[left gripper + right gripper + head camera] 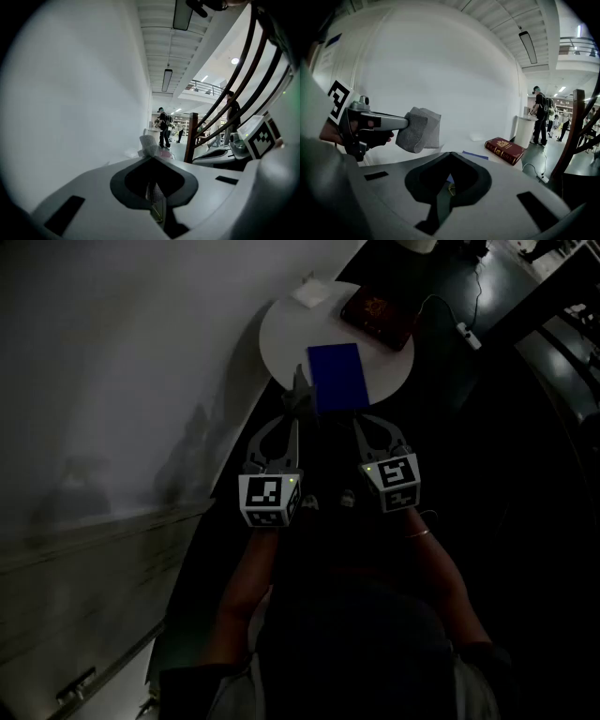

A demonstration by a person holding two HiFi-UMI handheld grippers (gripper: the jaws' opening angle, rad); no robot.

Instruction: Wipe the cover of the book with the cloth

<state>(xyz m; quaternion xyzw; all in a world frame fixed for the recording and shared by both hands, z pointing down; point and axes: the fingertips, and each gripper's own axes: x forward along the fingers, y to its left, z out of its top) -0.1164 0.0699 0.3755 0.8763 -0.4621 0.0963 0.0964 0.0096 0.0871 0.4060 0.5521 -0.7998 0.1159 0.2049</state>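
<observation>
In its own view the right gripper [450, 186] hides all but a thin edge of the blue book [474, 155], and the red book's [506, 149] cover print is too small to read.

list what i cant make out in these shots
- Blue book: the right gripper view shows only a sliver; the right hand-held gripper covers the rest.
- Red book: cover print too small to read in any view.
- White item at the table far edge: too small and dark in the head view to identify.
</observation>
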